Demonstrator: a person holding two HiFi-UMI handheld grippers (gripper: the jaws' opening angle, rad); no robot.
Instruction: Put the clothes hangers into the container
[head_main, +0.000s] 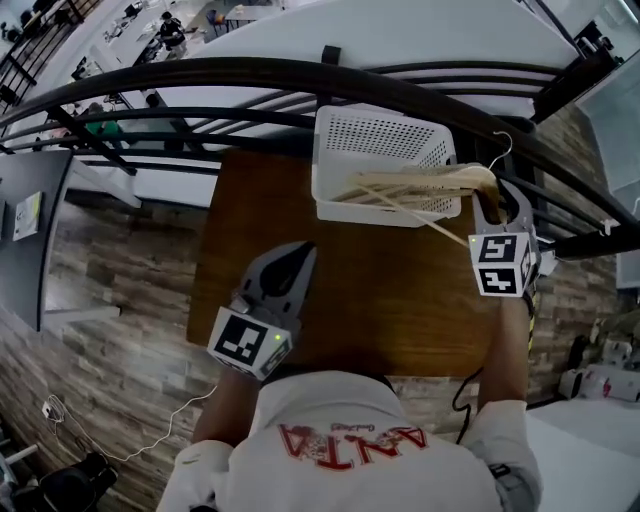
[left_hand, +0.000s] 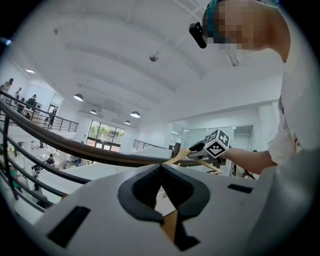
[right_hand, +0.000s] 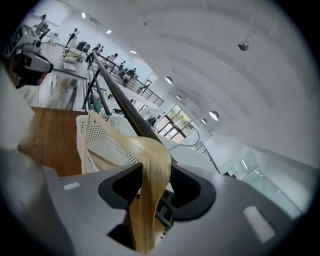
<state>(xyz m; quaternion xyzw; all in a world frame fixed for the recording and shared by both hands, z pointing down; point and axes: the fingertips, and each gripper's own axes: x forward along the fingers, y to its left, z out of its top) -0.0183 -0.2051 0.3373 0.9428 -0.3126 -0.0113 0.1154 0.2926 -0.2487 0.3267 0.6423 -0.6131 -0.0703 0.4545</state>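
R gripper (head_main: 492, 205): jaws clamped on a smooth, curved blond-wood hanger (head_main: 468, 178), which lies across the white perforated plastic container (head_main: 335, 150) w/ other hangers (head_main: 390, 192) inside, at far edge of the dark wood-grain counter (head_main: 380, 300). L gripper (head_main: 297, 255): jaws together, prob. empty.

Hanger (right_hand: 150, 165) in the right gripper (right_hand: 150, 187): pale wood, smooth, soft sheen, grain running lengthwise. Its hook (head_main: 510, 147) looks like bright metal. Container (head_main: 375, 135): white plastic, matt, perforated walls. Table (head_main: 400, 300): brown wood, smooth, satin finish. I read both gripper shells as grey matt plastic w/ dull black pads, same on the left gripper (left_hand: 161, 167). Railing (head_main: 250, 68): dark, glossy.
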